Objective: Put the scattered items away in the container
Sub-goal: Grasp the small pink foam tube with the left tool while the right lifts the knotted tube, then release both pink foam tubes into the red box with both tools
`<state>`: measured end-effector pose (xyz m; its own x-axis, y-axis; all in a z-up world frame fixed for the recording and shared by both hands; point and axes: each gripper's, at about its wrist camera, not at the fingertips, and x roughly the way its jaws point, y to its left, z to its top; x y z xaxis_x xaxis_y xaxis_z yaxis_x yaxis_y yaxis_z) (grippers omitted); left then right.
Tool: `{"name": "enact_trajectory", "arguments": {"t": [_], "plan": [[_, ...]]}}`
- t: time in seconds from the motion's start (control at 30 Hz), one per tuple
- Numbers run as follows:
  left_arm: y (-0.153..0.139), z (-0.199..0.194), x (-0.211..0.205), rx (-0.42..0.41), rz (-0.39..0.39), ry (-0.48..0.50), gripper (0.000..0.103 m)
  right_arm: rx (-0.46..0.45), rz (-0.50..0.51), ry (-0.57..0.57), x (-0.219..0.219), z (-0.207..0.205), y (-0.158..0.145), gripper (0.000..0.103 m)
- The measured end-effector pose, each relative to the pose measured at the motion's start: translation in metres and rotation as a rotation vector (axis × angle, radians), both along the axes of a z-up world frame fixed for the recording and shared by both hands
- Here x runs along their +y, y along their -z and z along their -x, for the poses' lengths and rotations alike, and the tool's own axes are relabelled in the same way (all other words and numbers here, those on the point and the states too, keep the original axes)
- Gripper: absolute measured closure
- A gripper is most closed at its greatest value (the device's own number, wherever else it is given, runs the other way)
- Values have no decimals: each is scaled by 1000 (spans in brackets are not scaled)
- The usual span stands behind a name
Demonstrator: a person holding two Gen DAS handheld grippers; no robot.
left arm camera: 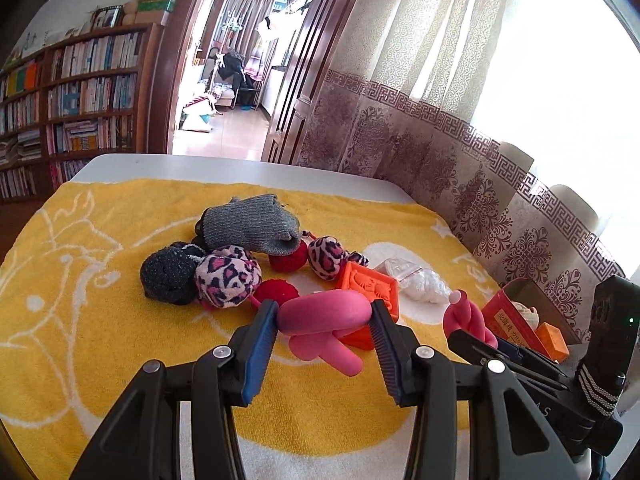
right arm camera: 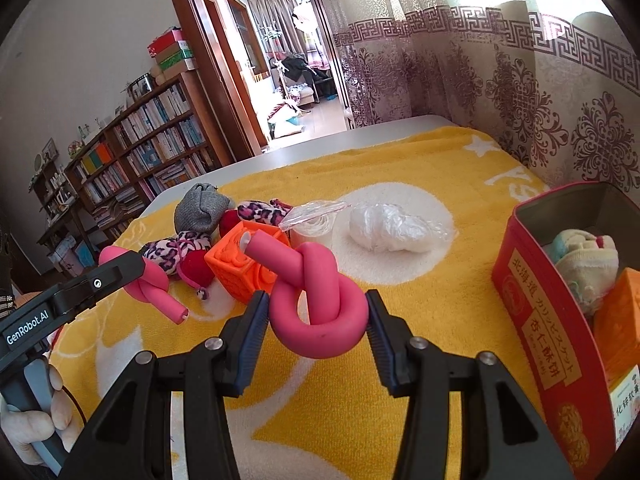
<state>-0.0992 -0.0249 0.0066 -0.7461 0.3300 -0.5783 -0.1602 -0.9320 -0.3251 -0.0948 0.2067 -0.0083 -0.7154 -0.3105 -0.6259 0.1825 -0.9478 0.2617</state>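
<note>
Each gripper is clamping a pink foam knot: the left gripper (left arm camera: 325,322) its knot (left arm camera: 324,314), the right gripper (right arm camera: 317,316) its knot (right arm camera: 316,312), both nearly over the towel (right arm camera: 400,308). Carrying them level and right, over the tin (right arm camera: 536,316) rim, should be avoiding snags. Curtains are hanging far behind.

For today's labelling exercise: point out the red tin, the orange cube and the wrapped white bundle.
red tin (right arm camera: 532,300): right wrist view, on its red front wall.
orange cube (right arm camera: 236,266): right wrist view, on its embossed side face.
wrapped white bundle (right arm camera: 390,228): right wrist view, on its plastic-covered middle.
</note>
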Motion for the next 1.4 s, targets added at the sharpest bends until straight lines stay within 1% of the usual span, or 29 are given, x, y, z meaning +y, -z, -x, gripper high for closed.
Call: {"name": "enact_trajectory", "arguments": {"t": [0.2,0.4,0.53,0.67,0.83,1.0,1.1,1.2,1.3,1.4], "plan": [[-4,-3,13,-3,-16,46,54,52,1,66,29,-23,-24,51],[-14,-11,35,14,8,93,54,93,1,166,78,-44,-47,51],[-19,-14,55,13,5,141,54,102,11,233,114,-62,-58,51],[-23,-13,85,-5,-7,217,54,112,17,298,149,-81,-64,51],[-32,-16,138,-2,6,328,54,121,36,357,180,-98,-65,51],[-45,-18,195,18,16,427,54,114,51,392,195,-104,-61,51],[-48,-13,222,29,15,461,54,104,55,418,201,-104,-56,51],[-47,-4,243,23,5,477,54,87,49,421,204,-104,-51,51],[-41,6,260,-9,-20,497,54,74,46,426,205,-104,-47,50],[-33,11,274,-41,-21,527,53,62,54,425,206,-103,-44,48]]}}
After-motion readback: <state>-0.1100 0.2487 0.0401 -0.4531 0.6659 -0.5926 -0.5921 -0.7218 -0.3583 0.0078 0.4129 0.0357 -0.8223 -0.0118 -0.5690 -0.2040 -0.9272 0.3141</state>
